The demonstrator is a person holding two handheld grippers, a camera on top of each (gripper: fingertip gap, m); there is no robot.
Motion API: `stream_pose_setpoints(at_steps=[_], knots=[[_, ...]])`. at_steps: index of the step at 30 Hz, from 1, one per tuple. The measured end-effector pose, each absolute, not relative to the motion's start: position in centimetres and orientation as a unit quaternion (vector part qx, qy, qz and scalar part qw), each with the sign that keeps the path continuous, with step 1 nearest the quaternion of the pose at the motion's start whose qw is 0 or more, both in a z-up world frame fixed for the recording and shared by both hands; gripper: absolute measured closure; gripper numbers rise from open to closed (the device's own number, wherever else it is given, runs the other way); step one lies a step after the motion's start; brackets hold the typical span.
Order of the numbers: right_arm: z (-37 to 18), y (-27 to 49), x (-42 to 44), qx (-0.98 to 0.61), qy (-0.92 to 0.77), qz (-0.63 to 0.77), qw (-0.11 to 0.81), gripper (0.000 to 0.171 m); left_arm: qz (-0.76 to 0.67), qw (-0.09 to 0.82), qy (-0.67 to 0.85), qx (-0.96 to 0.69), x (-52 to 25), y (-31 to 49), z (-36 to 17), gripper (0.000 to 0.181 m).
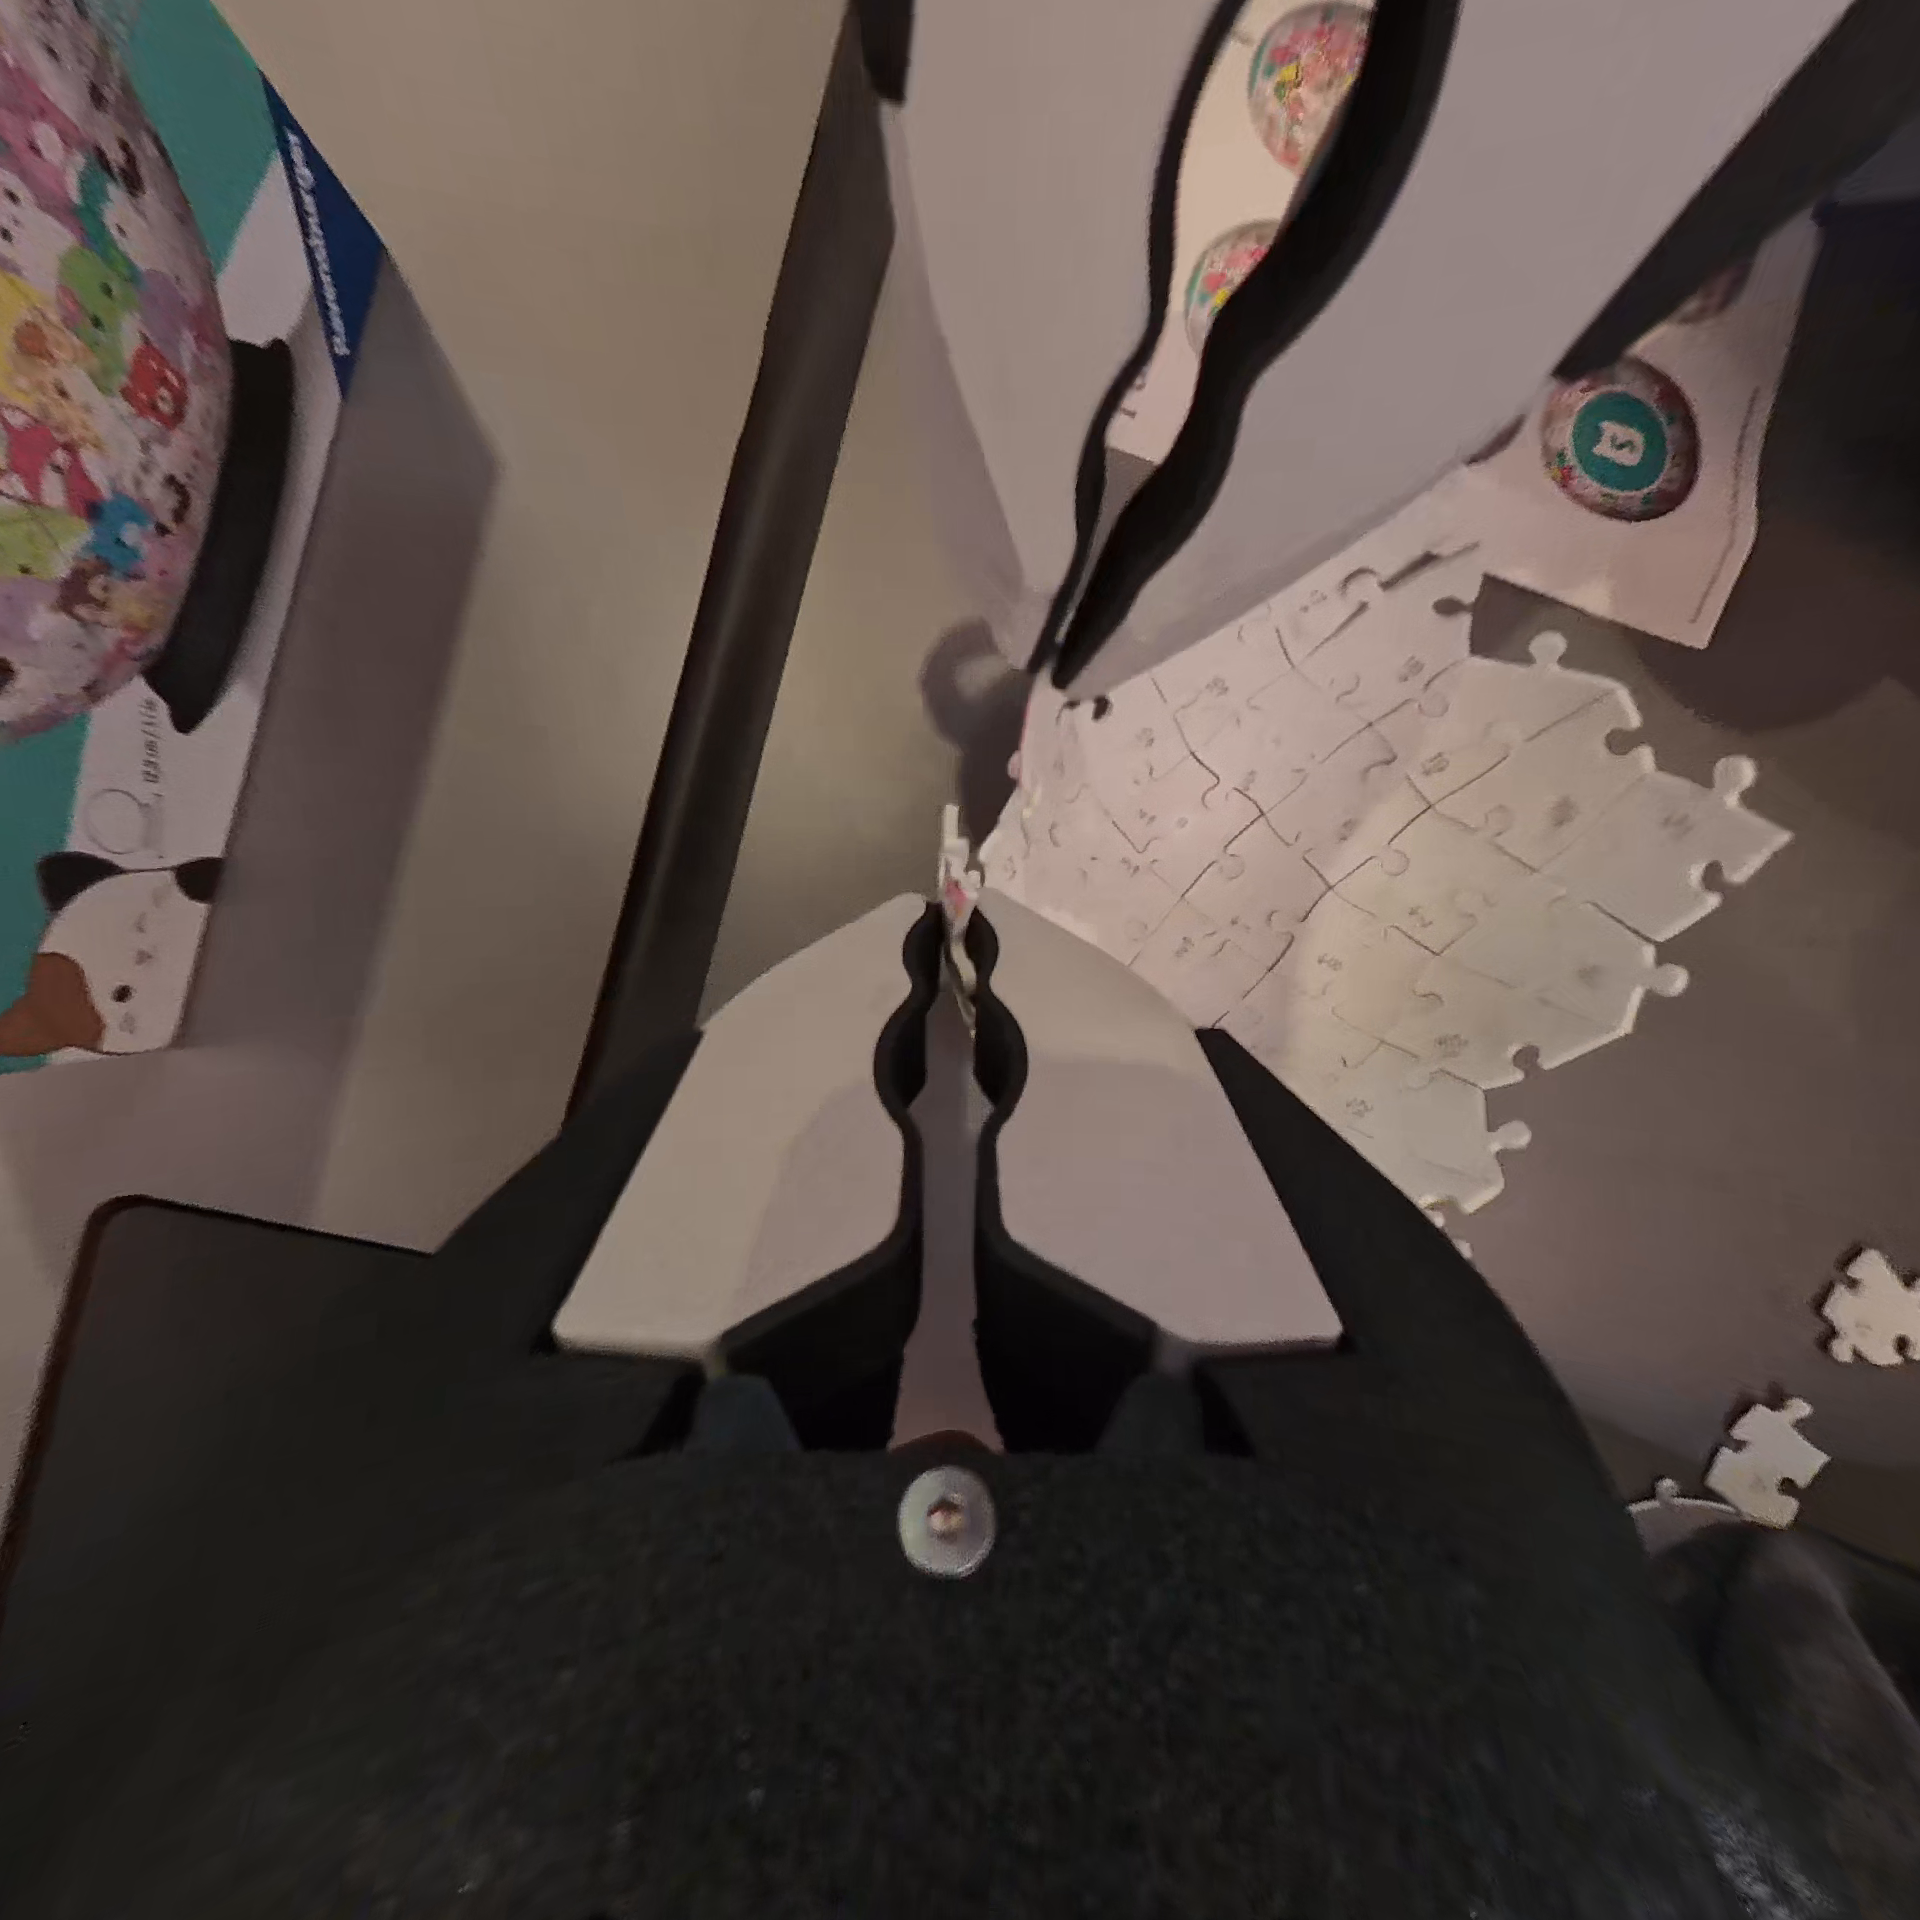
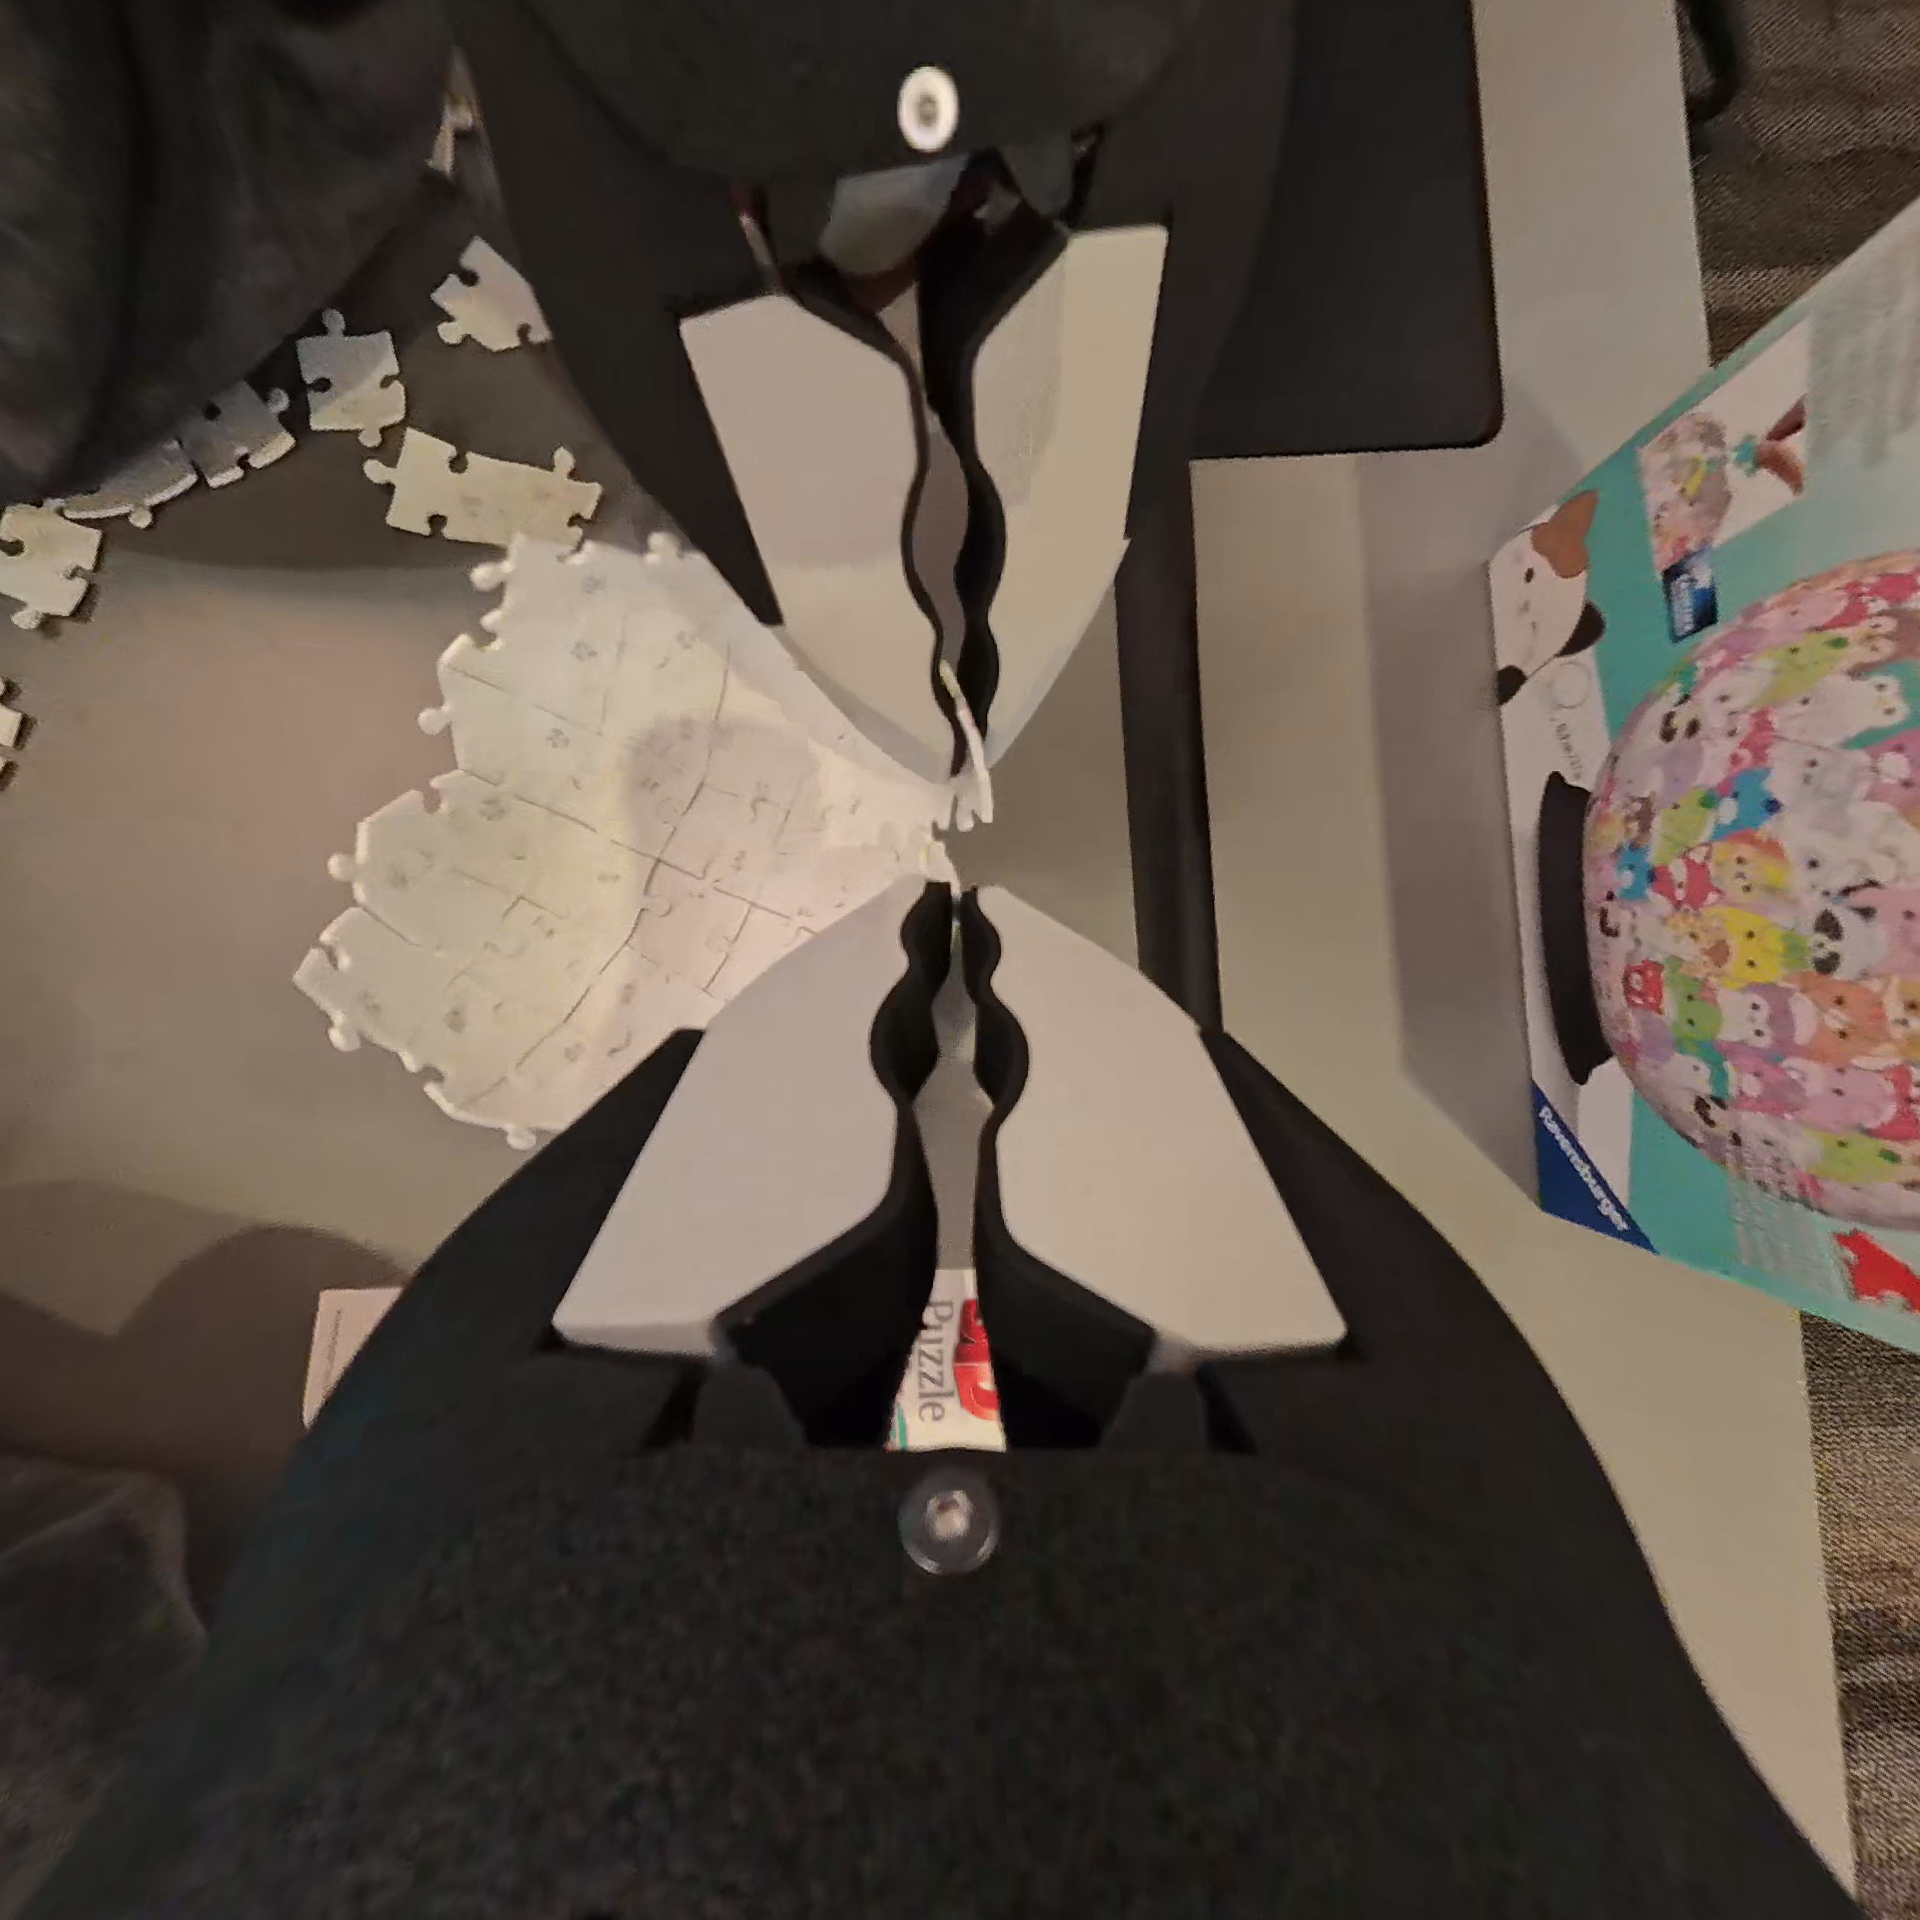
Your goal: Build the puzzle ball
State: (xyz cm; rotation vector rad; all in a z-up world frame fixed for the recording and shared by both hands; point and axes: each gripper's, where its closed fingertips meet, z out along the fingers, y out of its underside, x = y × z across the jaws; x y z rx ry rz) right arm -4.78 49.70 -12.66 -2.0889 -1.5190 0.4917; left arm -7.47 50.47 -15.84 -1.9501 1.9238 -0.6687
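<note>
Left gripper (image 1: pixel 951 920): tips pinched together on the rim of the curved panel of joined puzzle pieces (image 1: pixel 1382 894), at the near edge where a coloured sliver of a piece shows between the pads.

Right gripper (image 2: pixel 956 899): jaws drawn almost together right at the same rim; whether they actually clamp the panel, cannot tell. The two grippers meet tip to tip over that edge.

The panel is held blank side up, bowed, numbered backs showing. Loose puzzle pieces (image 2: pixel 483 494) lie scattered on the grey table (image 2: pixel 187 831) beyond it. Instruction sheet (image 1: pixel 1621 447) with ball pictures lies beside the panel. Puzzle box (image 2: pixel 1756 883), teal with a colourful ball printed on it, sits off to the side.
</note>
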Motion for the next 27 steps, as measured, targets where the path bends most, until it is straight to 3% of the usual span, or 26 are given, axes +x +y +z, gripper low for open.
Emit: stream_pose_setpoints(at_steps=[1,27], knots=[[-12.8,49.7,-4.9,-0.769,-0.561,0.179,0.251,0.169,-0.246,0.154,0.670,-0.684,-7.5,50.4,-15.9,0.178],[-14.9,50.6,-5.5,-0.762,-0.588,0.142,0.232,0.169,-0.294,0.124,0.661,-0.680,-7.2,49.8,-16.9,0.171]])
